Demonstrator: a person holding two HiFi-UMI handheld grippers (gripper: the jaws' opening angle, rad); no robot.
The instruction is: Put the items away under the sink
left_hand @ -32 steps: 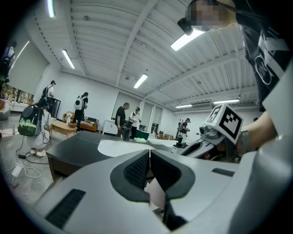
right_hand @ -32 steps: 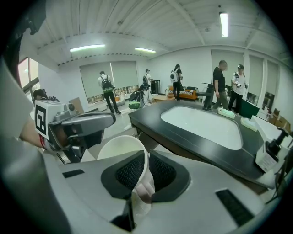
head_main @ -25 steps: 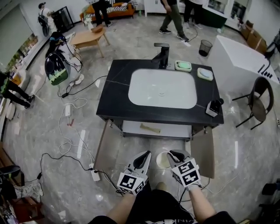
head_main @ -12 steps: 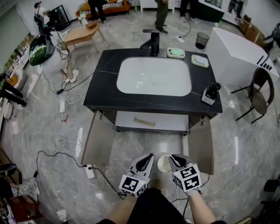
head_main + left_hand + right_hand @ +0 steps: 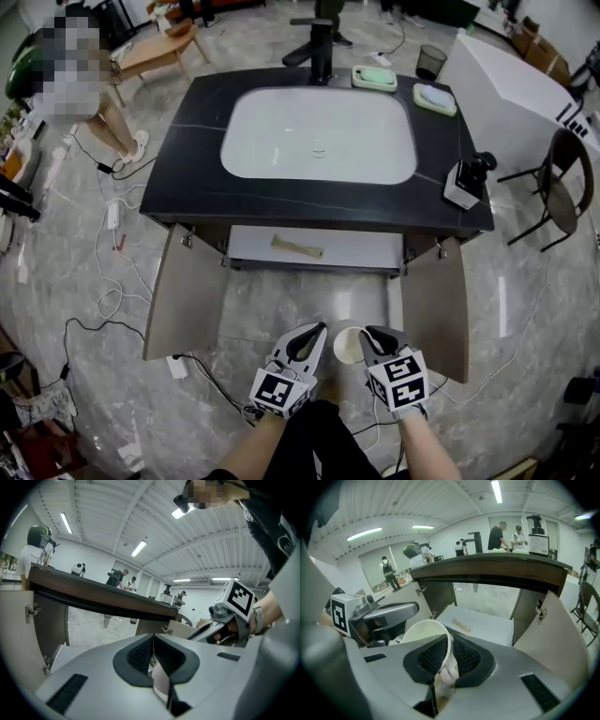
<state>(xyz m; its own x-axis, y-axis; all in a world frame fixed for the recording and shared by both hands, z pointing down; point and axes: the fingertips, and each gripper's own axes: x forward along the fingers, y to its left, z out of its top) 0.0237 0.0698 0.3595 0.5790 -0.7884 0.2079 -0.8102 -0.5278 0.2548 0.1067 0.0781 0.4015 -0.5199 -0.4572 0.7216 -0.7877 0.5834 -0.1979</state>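
Observation:
A white paper cup [image 5: 347, 345] hangs low in front of the open sink cabinet, and my right gripper [image 5: 372, 339] is shut on its rim. In the right gripper view the cup's wall [image 5: 424, 634] is pinched between the pads of that gripper [image 5: 449, 656]. My left gripper [image 5: 309, 337] is just left of the cup; its jaws [image 5: 152, 651] are shut with nothing between them. The white shelf [image 5: 352, 251] under the sink carries a beige stick-like item [image 5: 297, 247], which also shows in the right gripper view [image 5: 461, 626].
Both cabinet doors stand open, left door [image 5: 183, 291] and right door [image 5: 436, 305]. On the black countertop [image 5: 187, 202] are a faucet [image 5: 319, 42], two soap dishes [image 5: 375, 77] and a pump bottle [image 5: 467, 181]. Cables [image 5: 103, 291] lie on the floor to the left, and a chair [image 5: 562, 202] stands to the right.
The view has moved closer to the sink cabinet, which now fills more of the frame. Both grippers keep their pose, the right one still holding the cup.

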